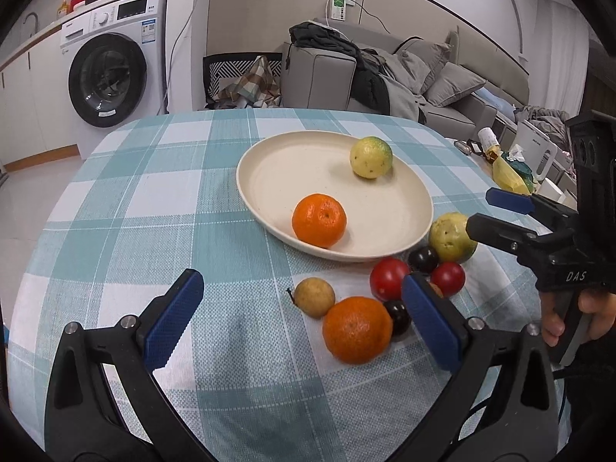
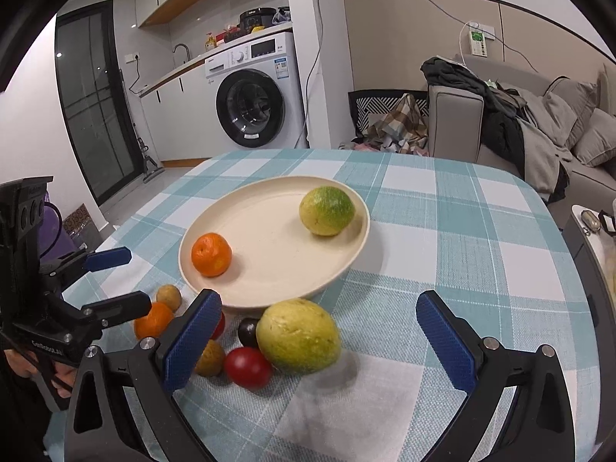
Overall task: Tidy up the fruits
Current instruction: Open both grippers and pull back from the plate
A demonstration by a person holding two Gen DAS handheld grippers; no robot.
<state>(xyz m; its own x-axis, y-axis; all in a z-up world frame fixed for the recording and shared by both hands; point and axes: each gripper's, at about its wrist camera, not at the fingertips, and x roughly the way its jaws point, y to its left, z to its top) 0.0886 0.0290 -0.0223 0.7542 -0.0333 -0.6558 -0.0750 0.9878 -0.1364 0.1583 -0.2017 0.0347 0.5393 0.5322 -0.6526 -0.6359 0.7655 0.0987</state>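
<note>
On the teal-and-white checked tablecloth (image 2: 442, 231), with the right gripper (image 2: 319, 342) spread wide around the yellow-green lemon-like fruit (image 2: 298, 335) beside the cream plate (image 2: 269, 296) and the left gripper (image 1: 304, 319) equally open, I'd centre the fingers before squeezing, sparing the red tomato (image 2: 247, 367).

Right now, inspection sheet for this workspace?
Surface: table under teal checked cloth.
Job's things: plate holds orange and yellow-green fruit; second orange, second yellow-green fruit, small red, dark and brown fruits on the cloth.
Clutter: bag, bottle at the table's right edge.
Grippers: left gripper open; right gripper open, around the fruit.
Cables: wall charger lead.
Surroundings: washing machine, sofa.
</note>
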